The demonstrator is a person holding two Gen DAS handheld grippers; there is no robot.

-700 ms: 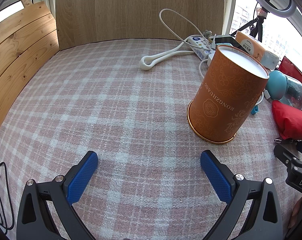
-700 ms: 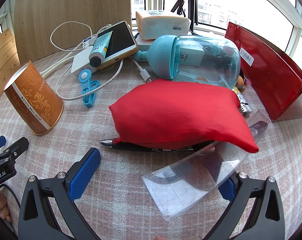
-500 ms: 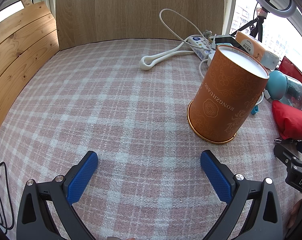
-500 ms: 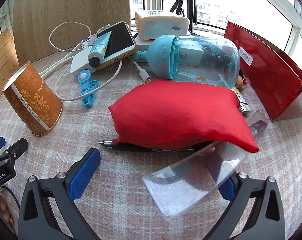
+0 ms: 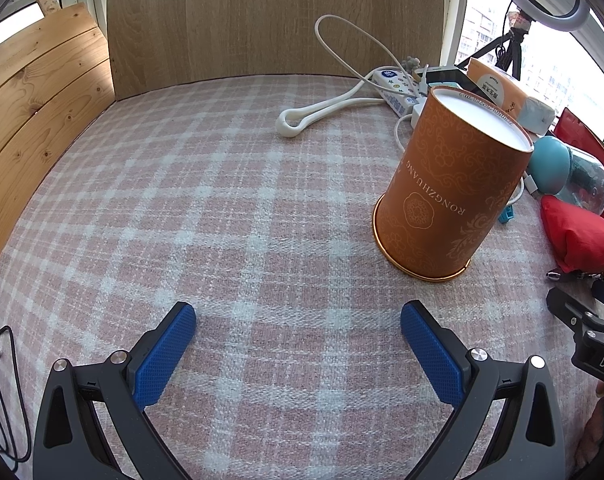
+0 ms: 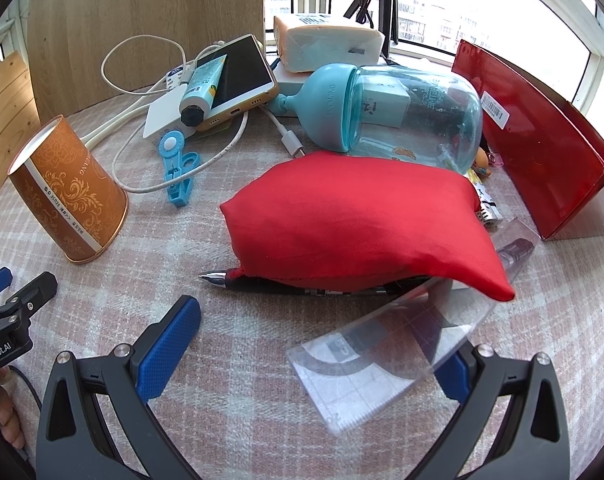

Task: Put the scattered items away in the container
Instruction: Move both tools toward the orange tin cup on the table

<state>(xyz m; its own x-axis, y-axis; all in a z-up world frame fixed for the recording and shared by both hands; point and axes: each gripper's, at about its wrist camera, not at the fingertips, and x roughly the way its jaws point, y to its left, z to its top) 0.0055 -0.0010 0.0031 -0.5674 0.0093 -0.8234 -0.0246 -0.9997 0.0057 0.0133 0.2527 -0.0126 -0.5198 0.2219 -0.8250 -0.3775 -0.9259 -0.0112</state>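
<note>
An orange cylindrical container (image 5: 450,184) stands upright and open-topped on the plaid cloth; it also shows in the right wrist view (image 6: 67,192). My left gripper (image 5: 297,344) is open and empty, low and left of it. My right gripper (image 6: 314,348) is open; a clear plastic ruler (image 6: 390,352) lies across its right finger (image 6: 454,372), which it partly hides. A black pen (image 6: 302,284) lies under a red pouch (image 6: 358,220). A blue clip (image 6: 177,176), a tube (image 6: 201,88) and a phone (image 6: 241,68) lie behind.
A teal-capped clear bottle (image 6: 398,108) lies on its side. A red box (image 6: 538,152) stands at right. White cables (image 6: 141,120), a power strip (image 5: 394,88) and a tissue pack (image 6: 326,40) are at the back. Wooden panels (image 5: 37,116) wall the left.
The right wrist view has shifted slightly; the scene sits a little lower and nearer. The left gripper has barely moved. Both grippers stay open.
</note>
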